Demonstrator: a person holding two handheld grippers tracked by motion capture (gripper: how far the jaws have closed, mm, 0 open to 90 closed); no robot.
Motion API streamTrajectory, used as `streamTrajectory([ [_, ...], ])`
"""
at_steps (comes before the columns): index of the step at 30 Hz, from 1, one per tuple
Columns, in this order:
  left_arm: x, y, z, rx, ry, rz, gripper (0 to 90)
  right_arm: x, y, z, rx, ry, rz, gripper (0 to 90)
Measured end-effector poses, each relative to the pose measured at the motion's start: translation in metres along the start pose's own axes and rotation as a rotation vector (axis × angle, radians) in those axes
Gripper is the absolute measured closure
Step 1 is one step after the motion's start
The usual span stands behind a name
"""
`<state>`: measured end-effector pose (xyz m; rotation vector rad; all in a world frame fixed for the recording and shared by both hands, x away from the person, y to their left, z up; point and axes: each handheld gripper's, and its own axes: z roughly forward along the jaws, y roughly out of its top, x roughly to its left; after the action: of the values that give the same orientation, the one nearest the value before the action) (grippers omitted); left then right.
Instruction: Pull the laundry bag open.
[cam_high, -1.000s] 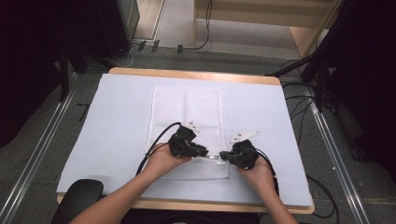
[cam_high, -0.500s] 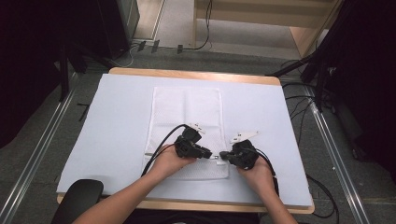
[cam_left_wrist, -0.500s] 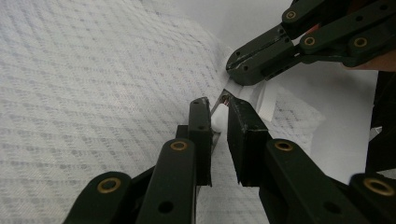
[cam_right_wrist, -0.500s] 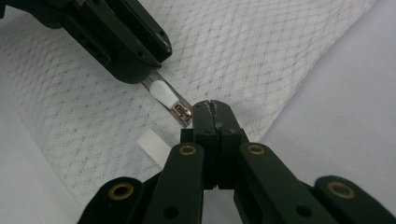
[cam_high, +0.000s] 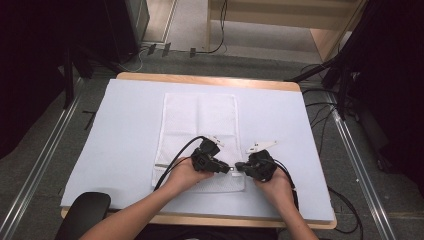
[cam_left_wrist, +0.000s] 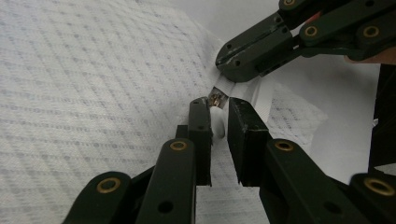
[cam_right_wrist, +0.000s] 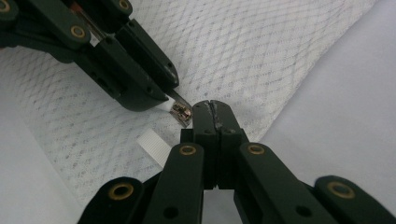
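Down at the near end of the mesh bag (cam_high: 200, 120), both tools meet tip to tip. The bag is white, lies flat and lengthwise on the sheet, far end toward the back of the table. Whether anything is inside it I cannot tell.

Left gripper (cam_high: 227, 170): jaws nearly together, clamped on the zipper pull (cam_right_wrist: 181, 112), a small metal piece with a white tab that sticks out past the tips. In the left gripper view a narrow gap runs between the jaws lower down, with white material in it.

Right gripper (cam_high: 239, 168): jaws fully together. In the left gripper view it pinches the white tape (cam_left_wrist: 243, 88) at the bag's edge, just beside the pull. In its own view the jaw faces touch and the pinched cloth is hidden.

Surface: a pale sheet (cam_high: 125, 130) covers the wooden table (cam_high: 200, 77) almost edge to edge; the wood shows as a thin rim at back and front. The bag sits near the middle, closer to the person.

Room: grey carpet floor (cam_high: 240, 62), metal rails (cam_high: 45, 155) on both sides of the table, black cables (cam_high: 320, 110) to the right, light wooden furniture (cam_high: 280, 12) at the back.

Hard to read: the sides of the room are dark. A rounded black thing (cam_high: 82, 215) at the near left corner is cut off by the frame. Both forearms are cut off at the bottom edge. The zipper's line along the bag is too fine to trace from above.
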<state>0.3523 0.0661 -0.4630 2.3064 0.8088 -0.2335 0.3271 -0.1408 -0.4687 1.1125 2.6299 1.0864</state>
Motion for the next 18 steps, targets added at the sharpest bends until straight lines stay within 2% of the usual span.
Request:
streamTrajectory([
  [8,-0.003,-0.0023,0.0026,-0.016,0.012,0.008,84.1,0.0,0.0,-0.0001,0.001,0.0,-0.002,90.0],
  [10,-0.0011,-0.0026,0.0022,-0.015,-0.004,0.0,87.5,0.0001,0.0,-0.0001,0.002,-0.001,-0.001,90.0],
  [15,0.0026,-0.0017,0.0023,-0.02,-0.025,-0.033,87.6,0.0007,0.0,0.0002,-0.001,-0.003,-0.002,90.0],
  [18,0.0024,-0.0019,0.0034,-0.024,-0.025,-0.034,86.0,0.0005,-0.0001,0.0001,0.0,-0.002,-0.004,90.0],
])
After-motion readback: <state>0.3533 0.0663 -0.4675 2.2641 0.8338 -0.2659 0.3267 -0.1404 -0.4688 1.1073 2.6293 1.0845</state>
